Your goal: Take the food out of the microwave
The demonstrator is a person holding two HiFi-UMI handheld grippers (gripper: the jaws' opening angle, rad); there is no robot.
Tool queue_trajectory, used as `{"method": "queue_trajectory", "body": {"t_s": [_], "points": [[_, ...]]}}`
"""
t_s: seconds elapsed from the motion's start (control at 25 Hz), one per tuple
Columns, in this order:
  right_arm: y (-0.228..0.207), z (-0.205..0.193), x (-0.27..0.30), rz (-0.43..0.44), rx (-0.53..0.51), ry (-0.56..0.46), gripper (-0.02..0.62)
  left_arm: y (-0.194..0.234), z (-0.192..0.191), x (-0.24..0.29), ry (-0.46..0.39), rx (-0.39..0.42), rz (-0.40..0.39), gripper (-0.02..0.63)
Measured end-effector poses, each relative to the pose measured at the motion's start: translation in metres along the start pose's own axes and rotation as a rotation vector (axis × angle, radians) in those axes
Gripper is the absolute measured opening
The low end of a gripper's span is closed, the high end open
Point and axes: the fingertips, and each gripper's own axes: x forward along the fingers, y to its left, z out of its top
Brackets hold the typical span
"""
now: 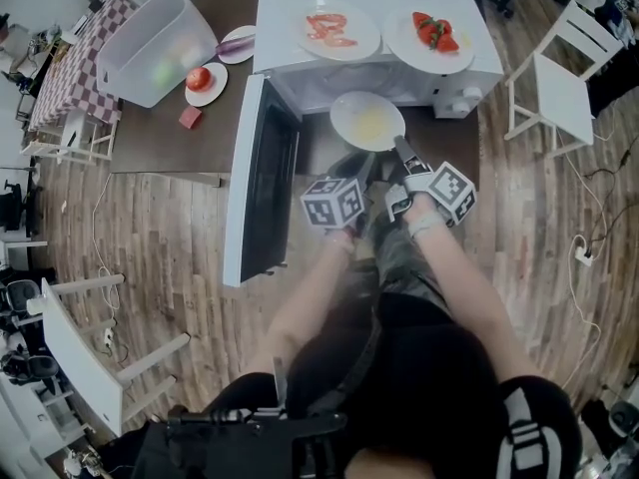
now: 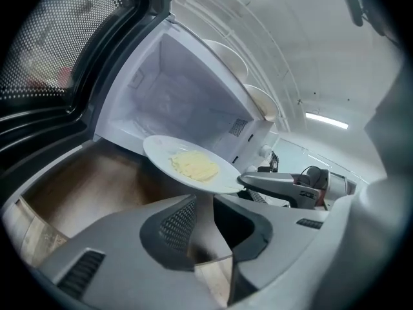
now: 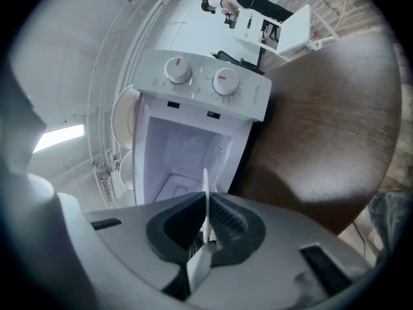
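Right hand-held gripper [image 3: 206, 228] pinches plate [image 1: 367, 120] rim outside microwave [image 3: 200, 86]; left hand-held gripper [image 2: 205, 218] apart, empty; dial markings [image 3: 177, 71] unreadable.

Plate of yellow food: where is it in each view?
Head view: plate at centre, before the open microwave.
Left gripper view: plate at centre, right rim pinched by the right gripper.
Right gripper view: plate edge-on, between the jaws.
Shared landmark: the microwave.

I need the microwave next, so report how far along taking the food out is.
Done: the microwave door stands open, and the cavity looks empty. In hand: the right gripper is clamped on the rim of the plate of yellow food, just outside the opening; the left gripper is open, empty. Remaining: set the plate down.
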Motion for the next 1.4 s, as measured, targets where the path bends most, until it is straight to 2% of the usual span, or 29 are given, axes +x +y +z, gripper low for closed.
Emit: {"method": "queue_trajectory", "body": {"t_s": [0.24, 0.48, 0.8, 1.4], "points": [[0.000, 0.003, 0.001, 0.014, 0.028, 0.001, 0.014, 0.005, 0.003, 0.007, 0.005, -0.006, 0.012, 0.089], [0.004, 0.004, 0.002, 0.035, 0.058, 0.010, 0.015, 0.012, 0.009, 0.009, -0.009, -0.006, 0.039, 0.000], [0.004, 0.007, -0.002, 0.037, 0.052, 0.021, 0.017, 0.008, 0.013, 0.007, -0.037, 0.027, 0.040, 0.000], [0.005, -0.016, -0.017, 0.080, 0.076, 0.068, 0.018, 0.007, -0.001, -0.020, -0.051, 0.025, 0.057, 0.000]]}}
